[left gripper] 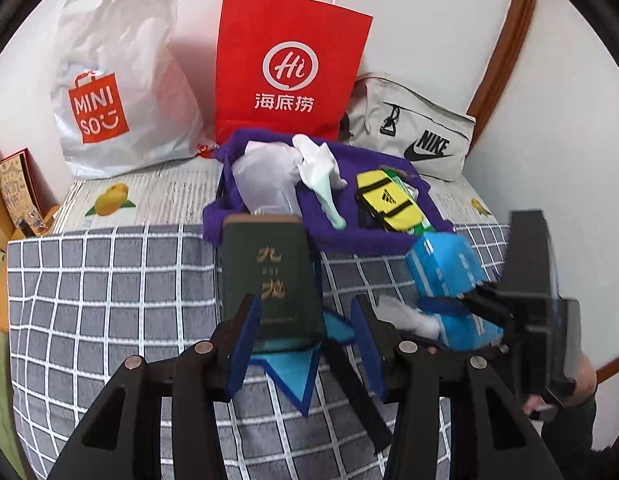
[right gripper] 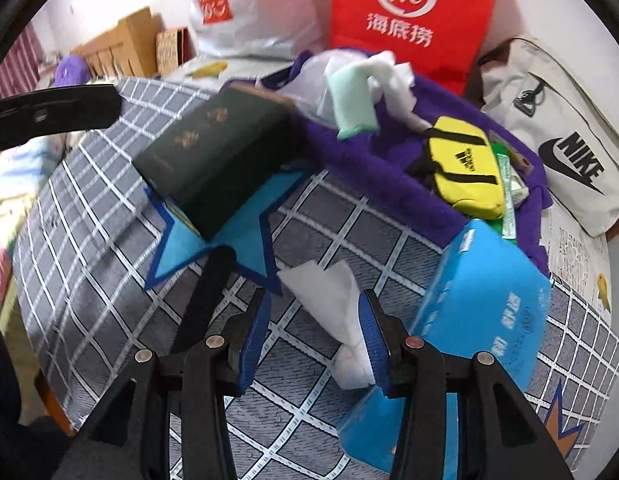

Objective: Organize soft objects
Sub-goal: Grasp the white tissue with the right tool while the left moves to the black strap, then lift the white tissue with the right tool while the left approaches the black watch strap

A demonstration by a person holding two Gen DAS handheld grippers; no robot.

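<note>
surface: bed [left gripper: 109,280], grey checked cover | on it: purple bag [left gripper: 369,236]; blue star mat [left gripper: 293,376]; blue tissue pack [right gripper: 481,300], seemingly resting

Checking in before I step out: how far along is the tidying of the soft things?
Already in the purple bag: yellow pouch and mint cloth. Both grippers, left and right, look open and empty. Left out: white tissue, blue tissue pack, dark green box.
</note>
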